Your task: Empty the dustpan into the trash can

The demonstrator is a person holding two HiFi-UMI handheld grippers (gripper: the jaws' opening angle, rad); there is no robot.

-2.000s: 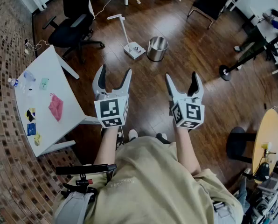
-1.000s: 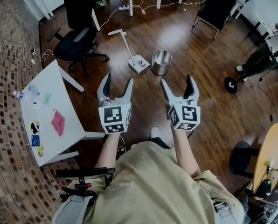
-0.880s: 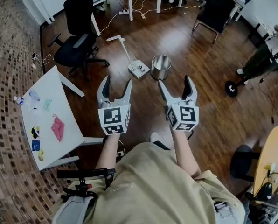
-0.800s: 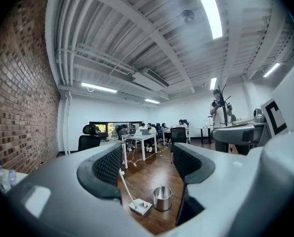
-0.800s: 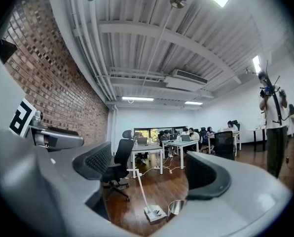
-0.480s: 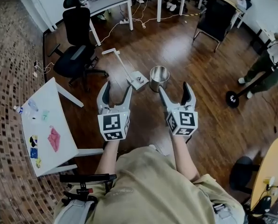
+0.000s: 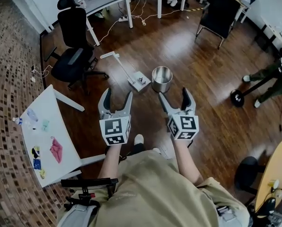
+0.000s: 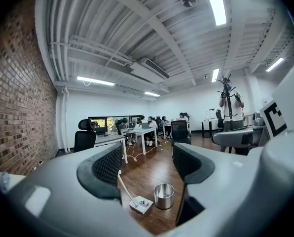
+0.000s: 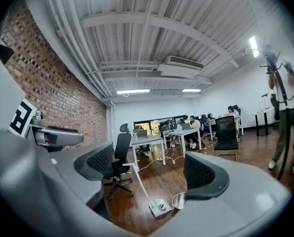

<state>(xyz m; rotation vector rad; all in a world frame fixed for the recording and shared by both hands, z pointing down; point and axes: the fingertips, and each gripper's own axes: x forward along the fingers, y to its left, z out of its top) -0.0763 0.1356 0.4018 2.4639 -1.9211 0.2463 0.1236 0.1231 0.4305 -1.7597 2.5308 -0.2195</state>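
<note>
With our left gripper (image 7: 117, 94) and right gripper (image 7: 173, 94) open and empty, the right's jaws just narrowing, we should approach the dustpan (image 7: 139, 81), left of the trash can (image 7: 162, 79), squarely at its handle.

Trash can (image 7: 162, 79) silver. Dustpan (image 7: 139, 81) white. Floor (image 7: 205, 67) dark brown, plank pattern. Office chair (image 7: 69, 63) black. Table (image 7: 50, 115) white; cloth (image 7: 56, 149) on tabletop pink.

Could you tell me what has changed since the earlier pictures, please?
The person has walked toward the dustpan and can, bringing the left tongs and right tongs closer. The right tongs have just been closing slightly, nothing between them. The left tongs stay open; dustpan and can unmoved.
</note>
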